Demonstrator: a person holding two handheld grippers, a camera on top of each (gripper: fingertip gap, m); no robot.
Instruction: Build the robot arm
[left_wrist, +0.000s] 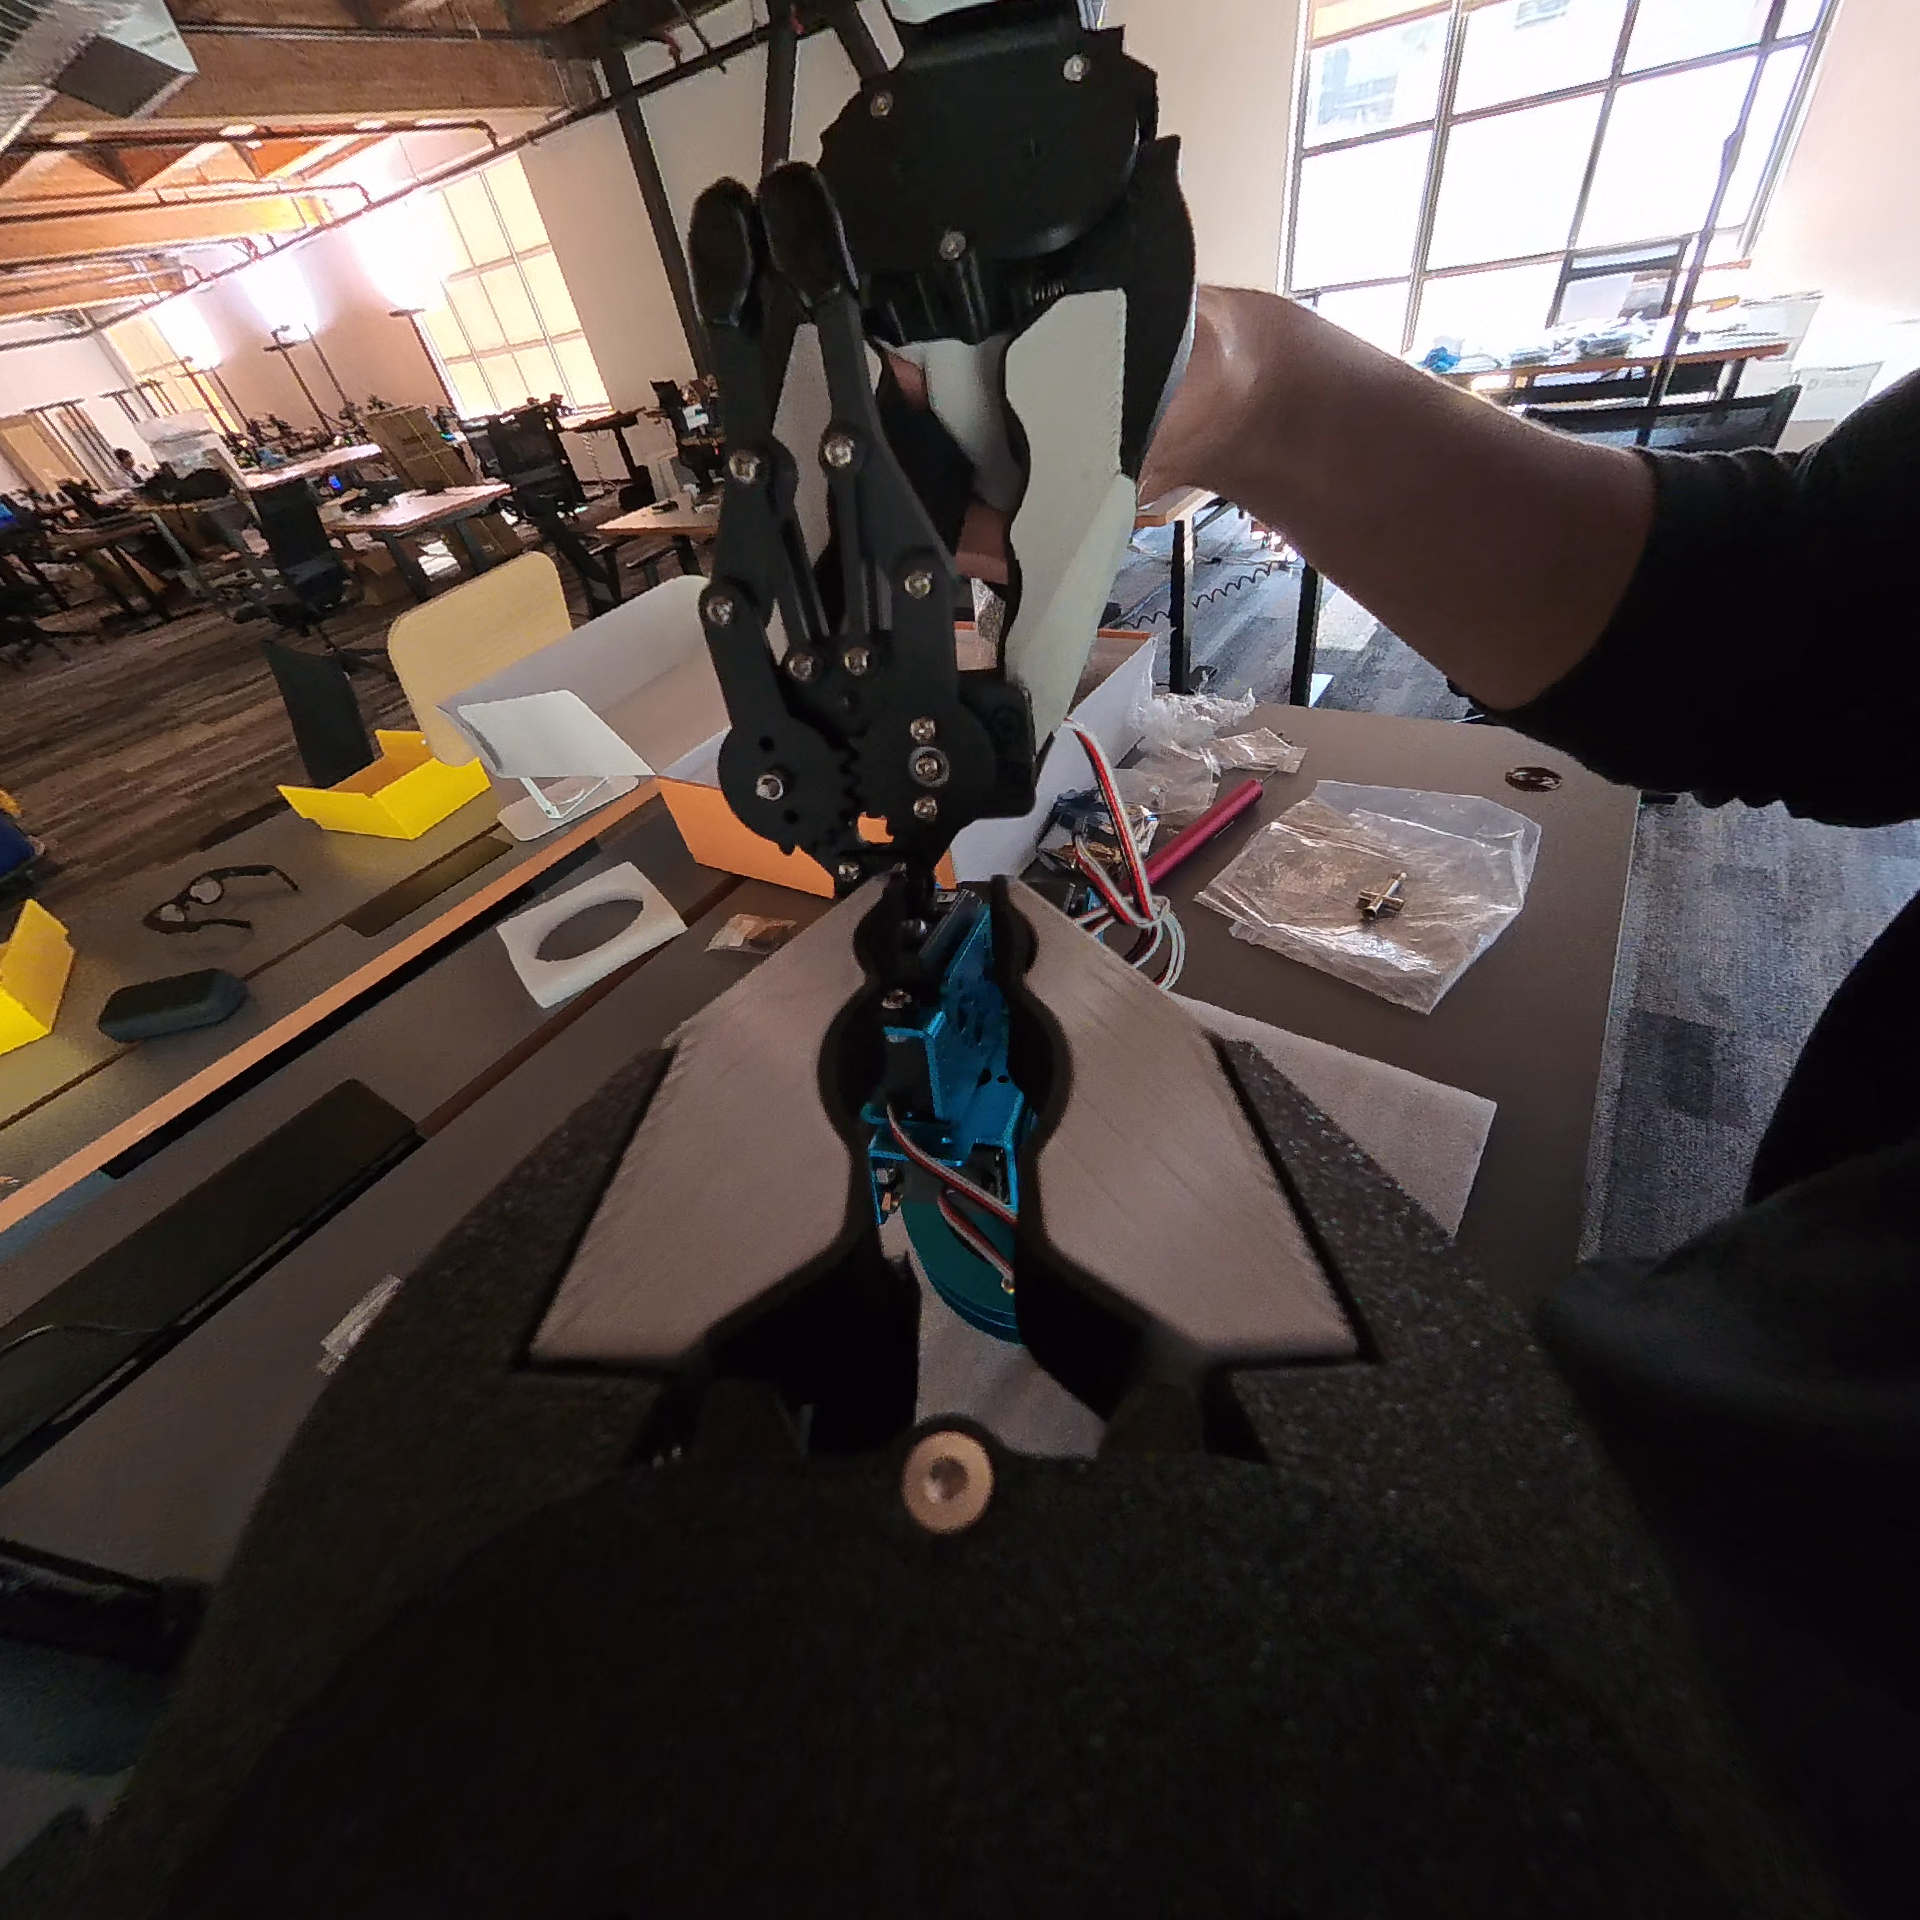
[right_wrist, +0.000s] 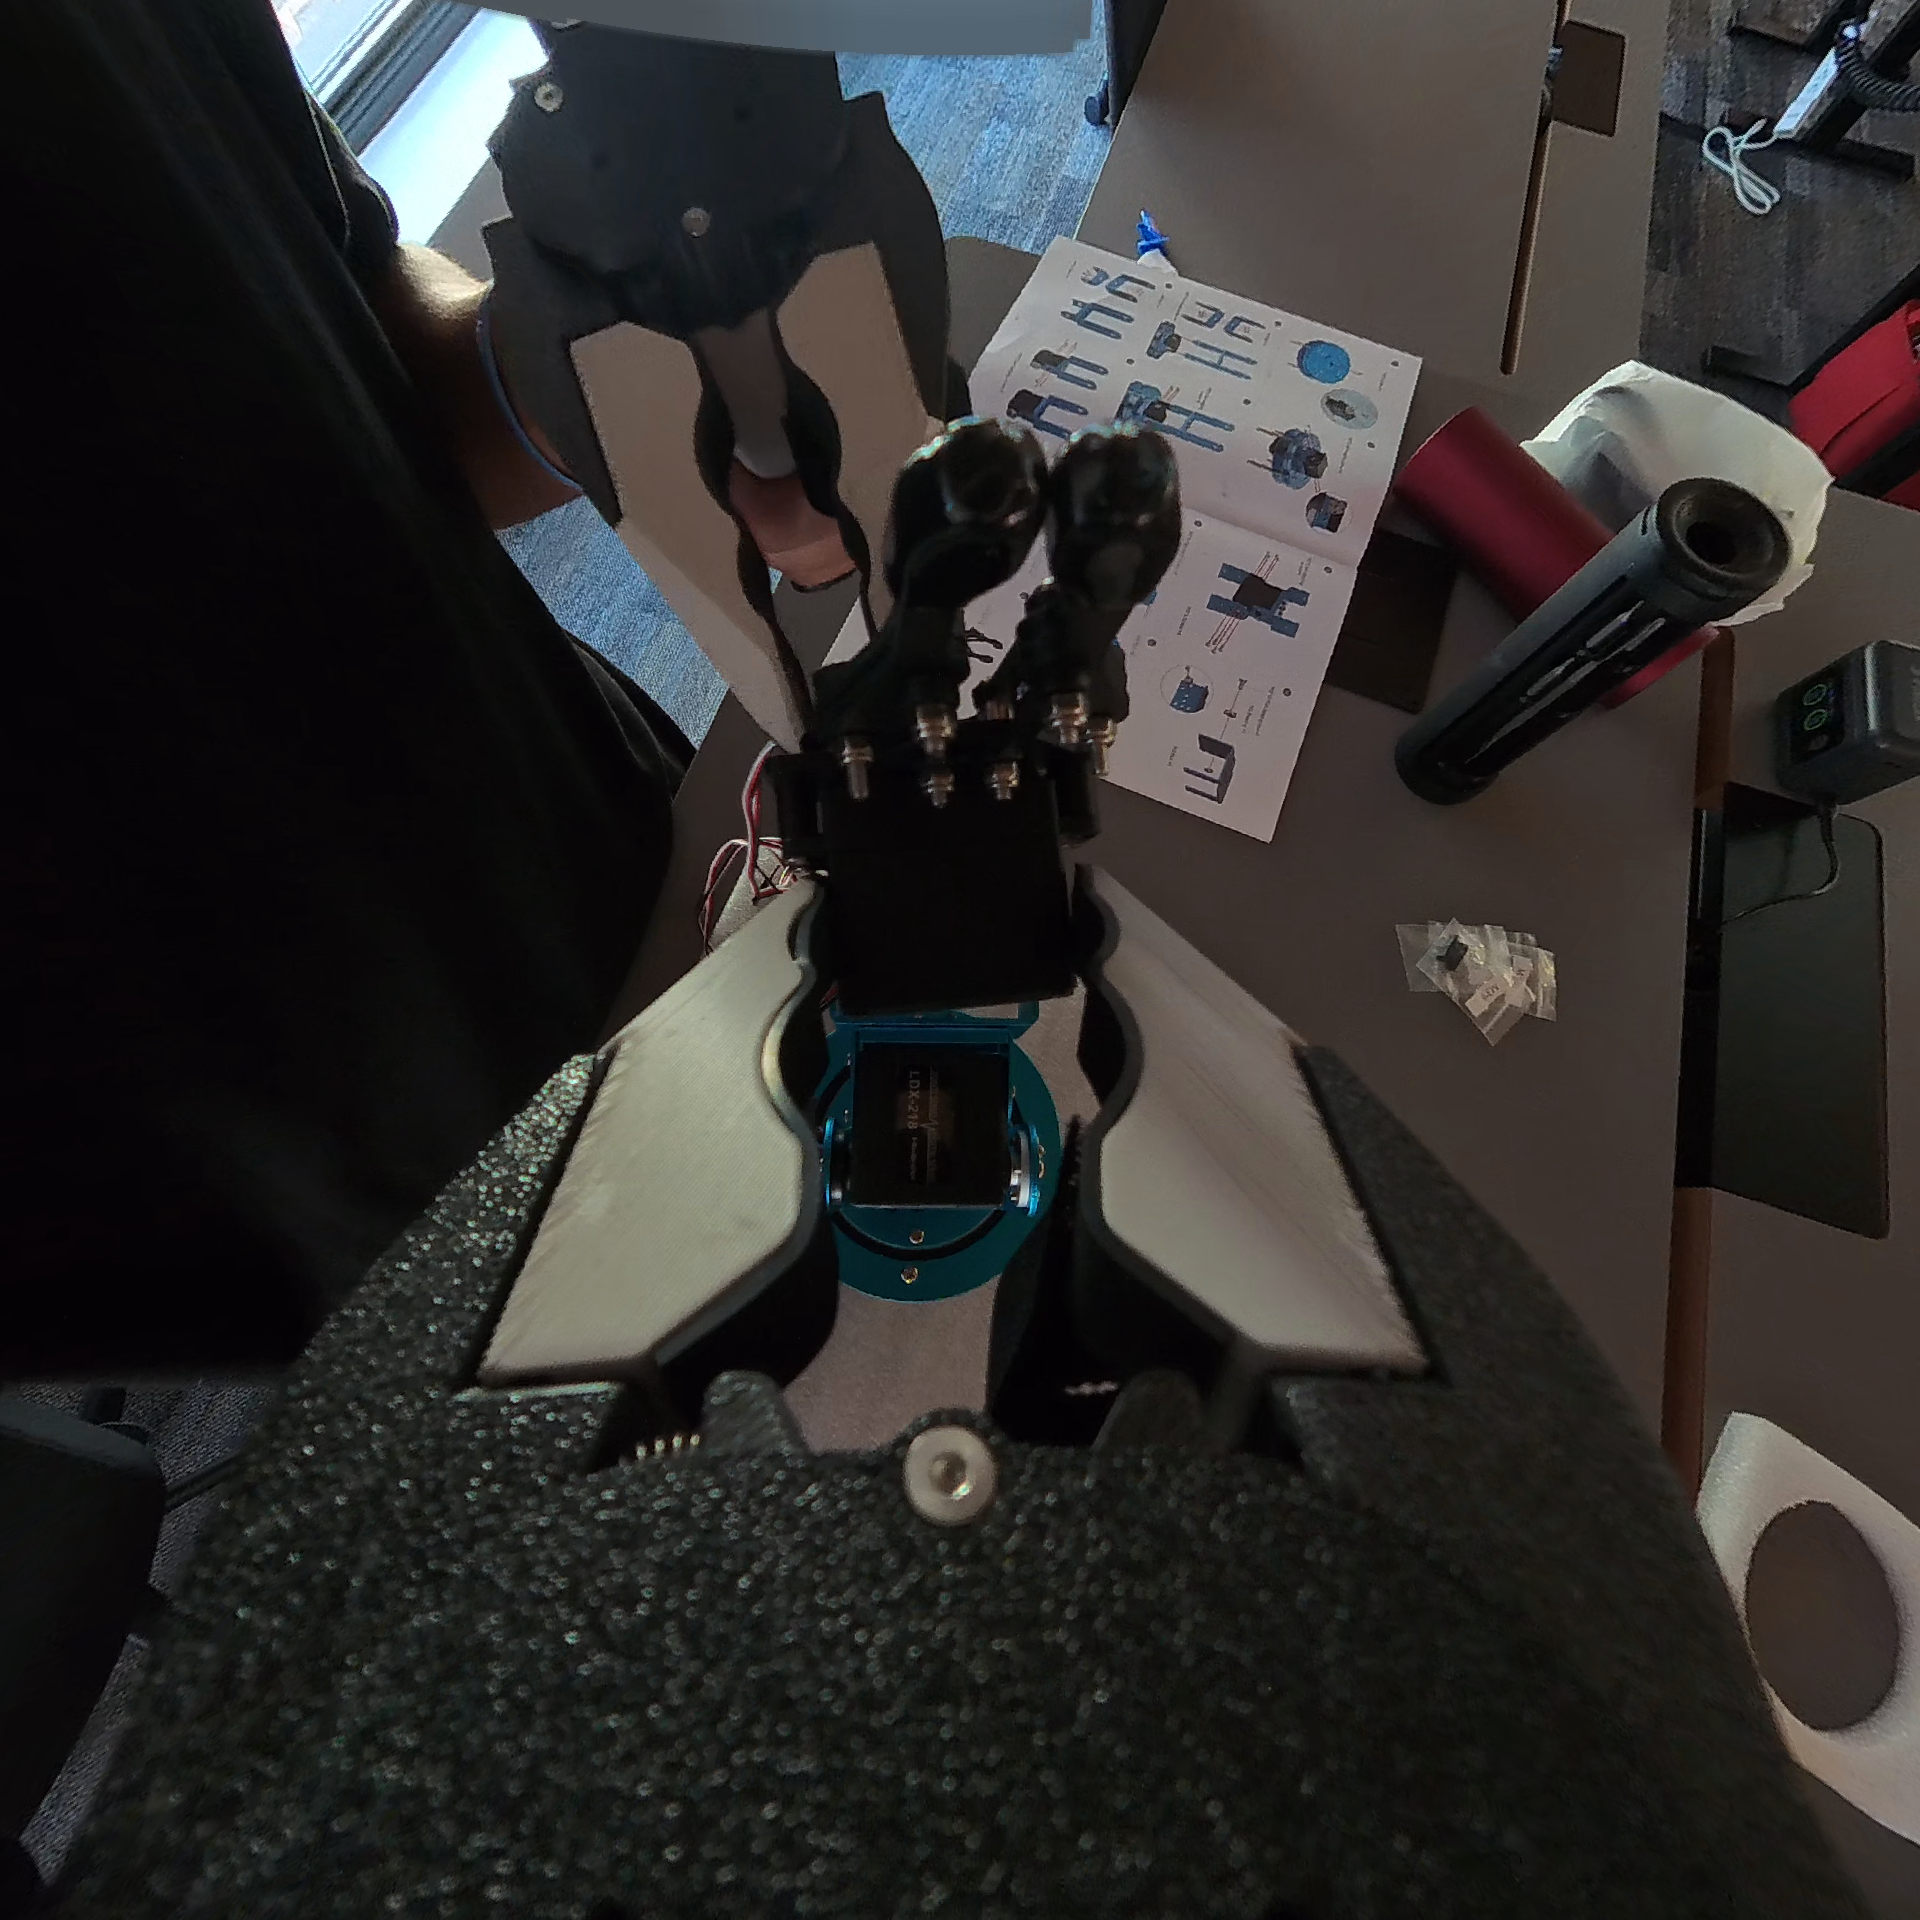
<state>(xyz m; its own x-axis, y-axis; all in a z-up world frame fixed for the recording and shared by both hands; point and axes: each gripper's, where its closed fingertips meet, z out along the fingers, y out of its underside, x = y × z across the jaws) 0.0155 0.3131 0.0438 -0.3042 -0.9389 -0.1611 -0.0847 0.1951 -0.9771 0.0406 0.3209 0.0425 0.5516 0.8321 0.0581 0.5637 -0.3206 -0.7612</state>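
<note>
Lying beyond the left gripper (left_wrist: 948, 904) and to its right, a clear plastic bag (left_wrist: 1382, 894) is seen flat on the dark table (left_wrist: 1455, 748), with a small brass fitting (left_wrist: 1382, 899) inside it. Ahead and slightly left, an open orange and white cardboard box (left_wrist: 727, 821) is seen; its contents cannot be made out. Far to the left, an open yellow cardboard tray (left_wrist: 384, 795) is set on a neighbouring desk. To the right of the right gripper (right_wrist: 951, 904), several small clear packets (right_wrist: 1475, 971) holding tiny parts are gathered.

A blue metal bracket assembly (left_wrist: 956, 997) with red, white and dark wires is pinched between the left gripper's fingers, which are drawn close around it. From it a black jointed claw (left_wrist: 831, 623) is raised, directly ahead of and above that gripper.

In the right wrist view, the claw's black servo block (right_wrist: 951, 862) is clamped between the right gripper's fingers, which are pressed against its two sides. A blue round base plate (right_wrist: 935, 1273) is seen below, between the fingers. Ahead and to the right, an illustrated instruction sheet (right_wrist: 1247, 540) is spread on the table.
</note>
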